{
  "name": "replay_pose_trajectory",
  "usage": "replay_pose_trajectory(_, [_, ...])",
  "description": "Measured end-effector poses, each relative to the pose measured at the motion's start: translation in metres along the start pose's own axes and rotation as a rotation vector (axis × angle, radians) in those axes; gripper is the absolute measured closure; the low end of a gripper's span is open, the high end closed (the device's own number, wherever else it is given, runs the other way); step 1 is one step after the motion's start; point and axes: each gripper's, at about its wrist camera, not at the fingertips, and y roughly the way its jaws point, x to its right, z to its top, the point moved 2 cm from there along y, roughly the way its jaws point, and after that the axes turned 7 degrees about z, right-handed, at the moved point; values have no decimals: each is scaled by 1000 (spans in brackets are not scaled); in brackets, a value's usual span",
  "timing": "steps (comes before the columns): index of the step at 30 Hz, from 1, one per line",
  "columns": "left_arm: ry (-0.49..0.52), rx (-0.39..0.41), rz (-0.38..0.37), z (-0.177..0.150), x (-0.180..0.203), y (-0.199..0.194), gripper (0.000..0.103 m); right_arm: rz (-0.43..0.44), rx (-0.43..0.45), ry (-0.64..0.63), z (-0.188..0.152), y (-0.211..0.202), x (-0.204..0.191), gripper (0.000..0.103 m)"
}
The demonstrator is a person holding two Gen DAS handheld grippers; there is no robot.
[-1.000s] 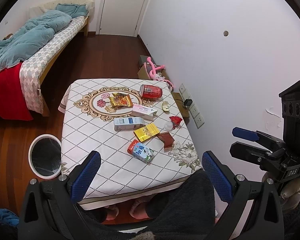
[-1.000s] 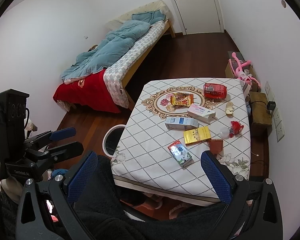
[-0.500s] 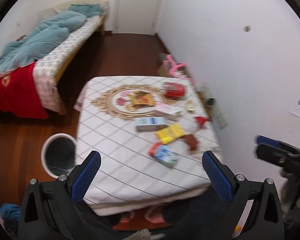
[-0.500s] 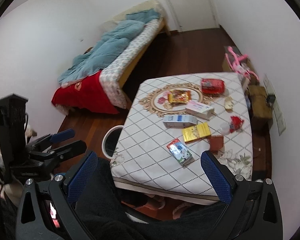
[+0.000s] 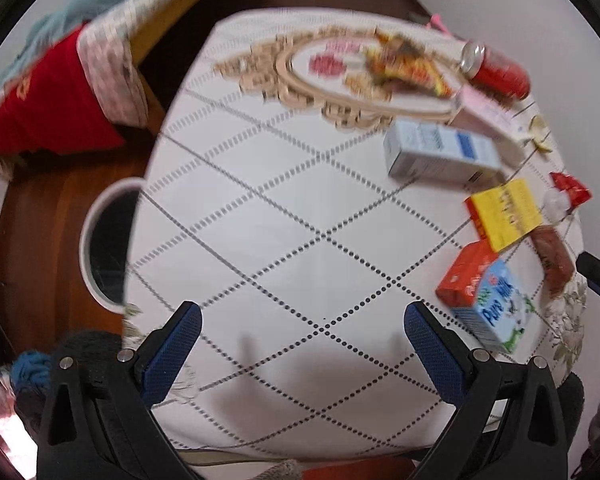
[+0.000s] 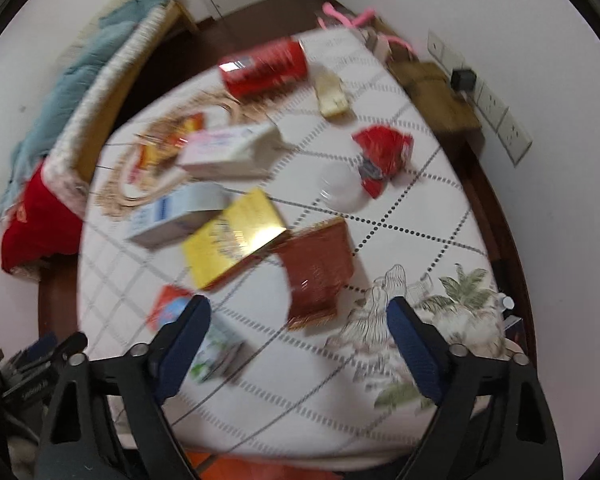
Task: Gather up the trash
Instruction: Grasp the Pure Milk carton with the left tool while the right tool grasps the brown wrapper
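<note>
Trash lies on a white diamond-pattern tablecloth (image 5: 284,216): a milk carton (image 5: 486,300), a yellow box (image 5: 504,214), a blue-white box (image 5: 436,156), a pink box (image 5: 488,116), a red can (image 5: 496,70), a snack wrapper (image 5: 404,66) and a brown packet (image 6: 318,268). My left gripper (image 5: 302,334) is open and empty over the table's near edge, left of the milk carton. My right gripper (image 6: 298,330) is open and empty, just in front of the brown packet, with the yellow box (image 6: 232,236), a white cup (image 6: 340,186) and a red wrapper (image 6: 384,152) beyond.
A round white bin (image 5: 106,246) with a dark inside stands on the wood floor left of the table. A bed with a blue quilt and red cover (image 5: 48,92) is further left. A wooden box (image 6: 436,96) and wall sockets (image 6: 500,120) are at the table's right side.
Both grippers have dropped and moved forward, close over the table. The views are now blurred with motion. Both stay open and empty.
</note>
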Motion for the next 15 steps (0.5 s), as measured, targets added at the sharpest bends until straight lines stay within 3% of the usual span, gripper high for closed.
replay_pose_trajectory(5, [11,-26,-41,-2,22,0,0,-21,-37,-30,8,42,0,24])
replay_pose_trajectory(9, [0,-53,-106,0,44,-5,0,-43,-86,-32,8,67,0,57])
replay_pose_trajectory(15, [-80,-124,-238,4,78,-3,0,-66,-43,-27,-19,40,13,61])
